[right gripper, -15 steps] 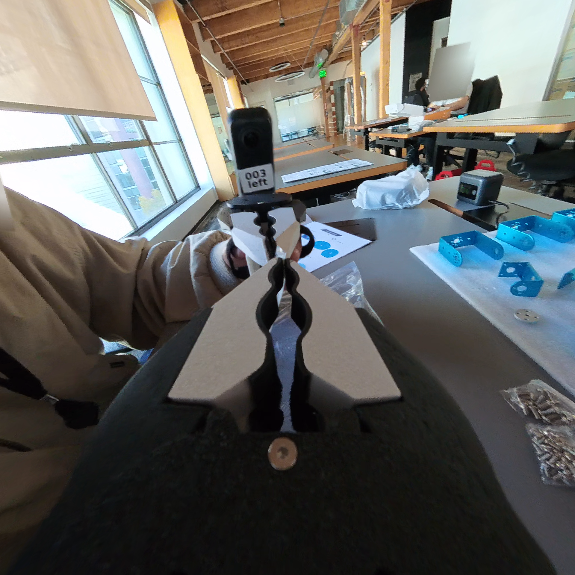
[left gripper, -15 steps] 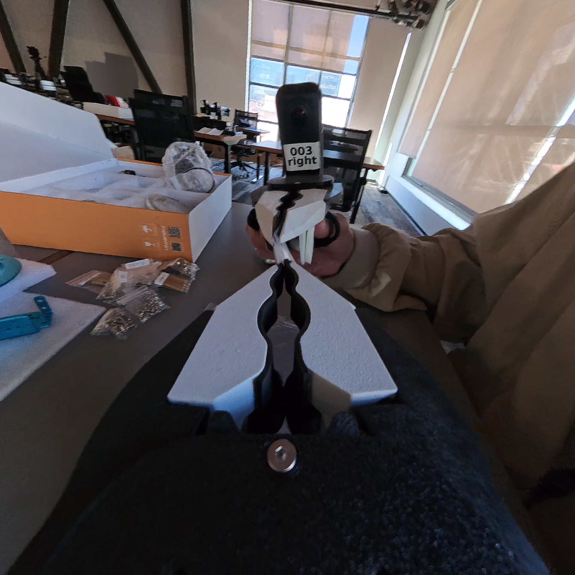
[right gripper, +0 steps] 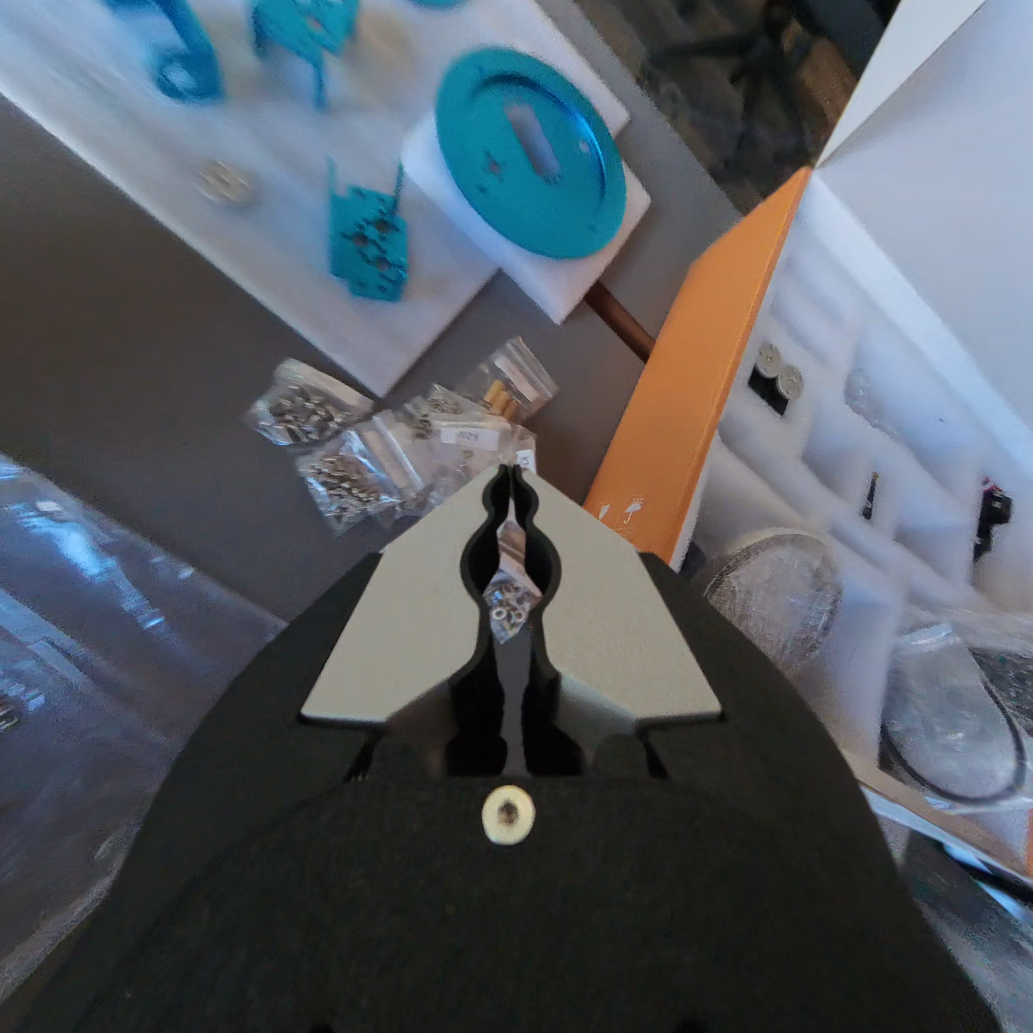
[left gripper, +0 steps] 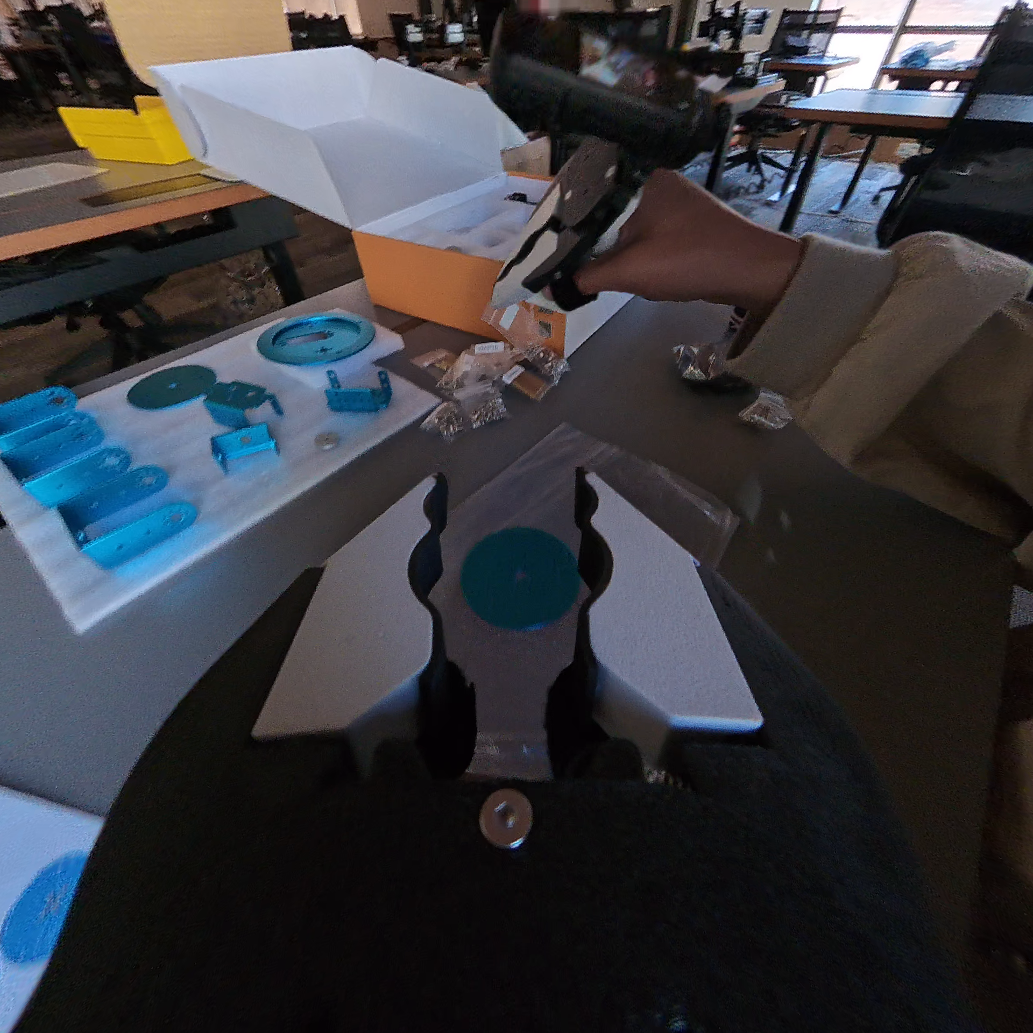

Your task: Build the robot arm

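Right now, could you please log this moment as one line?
left gripper: open over teal disc | right gripper: shut on small hardware bag, beside orange box

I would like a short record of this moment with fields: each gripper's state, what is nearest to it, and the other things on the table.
left gripper: open, over a teal disc lying under clear plastic, not touching it
right gripper: shut, above small bags of screws; whether it grips one is unclear
table: grey
also there: white foam sheet with blue brackets, open orange box
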A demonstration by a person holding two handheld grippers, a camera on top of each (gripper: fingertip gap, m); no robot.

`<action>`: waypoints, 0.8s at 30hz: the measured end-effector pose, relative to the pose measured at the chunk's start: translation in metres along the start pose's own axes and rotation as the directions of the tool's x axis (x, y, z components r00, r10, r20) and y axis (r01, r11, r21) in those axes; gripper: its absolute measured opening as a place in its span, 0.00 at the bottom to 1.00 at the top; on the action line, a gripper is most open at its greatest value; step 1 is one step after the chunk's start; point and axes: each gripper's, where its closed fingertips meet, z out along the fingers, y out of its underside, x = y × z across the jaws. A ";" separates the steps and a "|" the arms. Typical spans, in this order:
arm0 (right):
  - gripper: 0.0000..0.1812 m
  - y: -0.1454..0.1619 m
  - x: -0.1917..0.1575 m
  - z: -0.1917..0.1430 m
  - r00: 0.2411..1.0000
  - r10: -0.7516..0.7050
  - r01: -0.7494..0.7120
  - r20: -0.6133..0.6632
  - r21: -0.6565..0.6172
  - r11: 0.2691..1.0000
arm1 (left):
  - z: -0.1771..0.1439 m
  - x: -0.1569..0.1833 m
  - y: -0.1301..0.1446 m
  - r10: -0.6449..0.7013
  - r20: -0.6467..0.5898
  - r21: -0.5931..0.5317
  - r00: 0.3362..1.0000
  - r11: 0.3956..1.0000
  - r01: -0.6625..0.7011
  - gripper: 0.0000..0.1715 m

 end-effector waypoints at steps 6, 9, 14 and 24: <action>0.06 0.010 -0.025 0.049 0.974 0.219 -0.214 0.062 -0.067 0.974 | -0.045 0.024 0.039 -0.154 -0.028 -0.045 0.988 0.987 0.152 0.26; 0.17 -0.002 -0.028 0.030 0.937 0.308 -0.317 0.165 0.029 0.948 | -0.067 0.028 0.053 -0.189 -0.010 -0.045 0.982 0.981 0.188 0.26; 0.17 -0.003 -0.049 -0.061 0.907 0.243 -0.336 0.344 0.241 0.911 | -0.094 0.023 0.080 -0.166 0.066 -0.078 0.984 0.982 0.171 0.26; 0.18 0.069 -0.228 -0.152 0.769 -0.006 -0.320 0.639 0.394 0.861 | -0.059 0.061 0.134 -0.065 -0.045 -0.270 0.997 0.962 0.051 0.27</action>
